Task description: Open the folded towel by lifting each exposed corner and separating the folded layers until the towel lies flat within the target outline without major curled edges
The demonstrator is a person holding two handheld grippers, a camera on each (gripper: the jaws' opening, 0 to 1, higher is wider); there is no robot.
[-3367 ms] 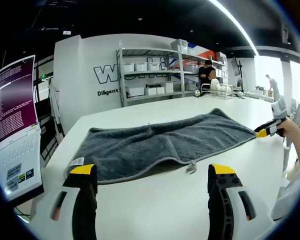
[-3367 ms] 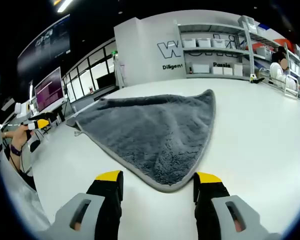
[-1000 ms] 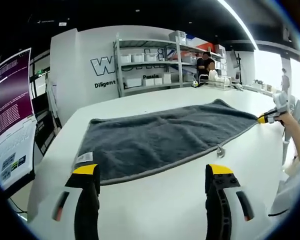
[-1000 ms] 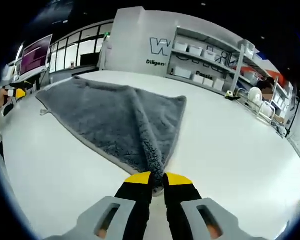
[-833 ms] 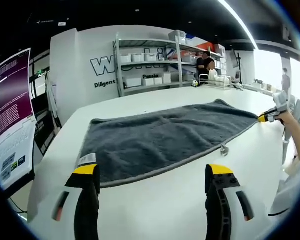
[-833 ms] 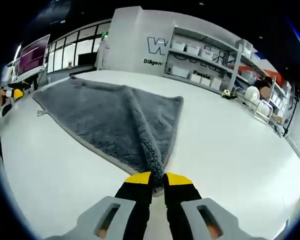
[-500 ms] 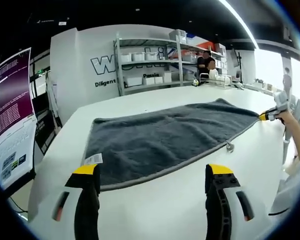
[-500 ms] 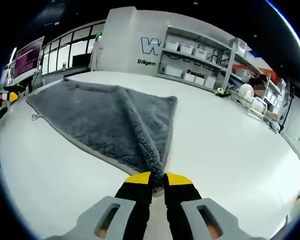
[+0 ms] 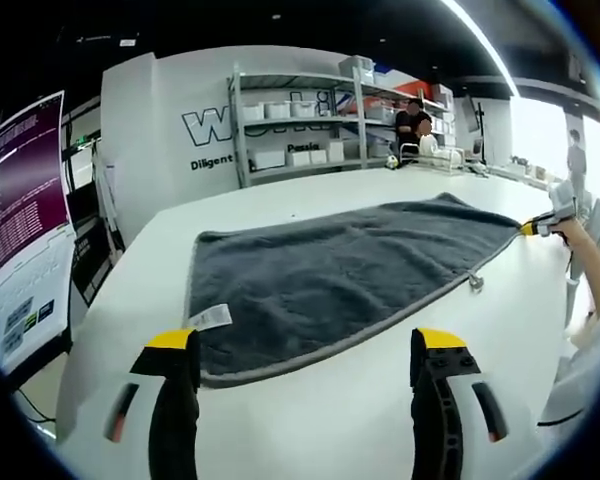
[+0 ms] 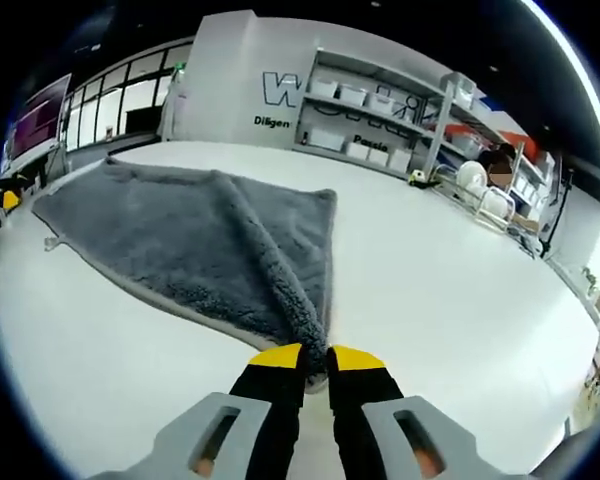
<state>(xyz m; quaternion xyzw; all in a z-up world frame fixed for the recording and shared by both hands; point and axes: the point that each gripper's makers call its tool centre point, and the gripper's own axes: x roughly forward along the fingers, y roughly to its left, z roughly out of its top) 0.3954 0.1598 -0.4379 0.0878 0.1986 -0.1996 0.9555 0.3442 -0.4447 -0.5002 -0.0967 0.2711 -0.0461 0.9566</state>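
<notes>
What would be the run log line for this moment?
right gripper: shut on towel corner | left gripper: open, above table | towel: spread, ridged

Grey towel [image 9: 350, 275], white table [image 9: 310, 420]

Your white table [image 9: 310, 420], a grey towel [image 9: 330, 275] spread across it, white tag [image 9: 209, 318] at its near corner
</notes>
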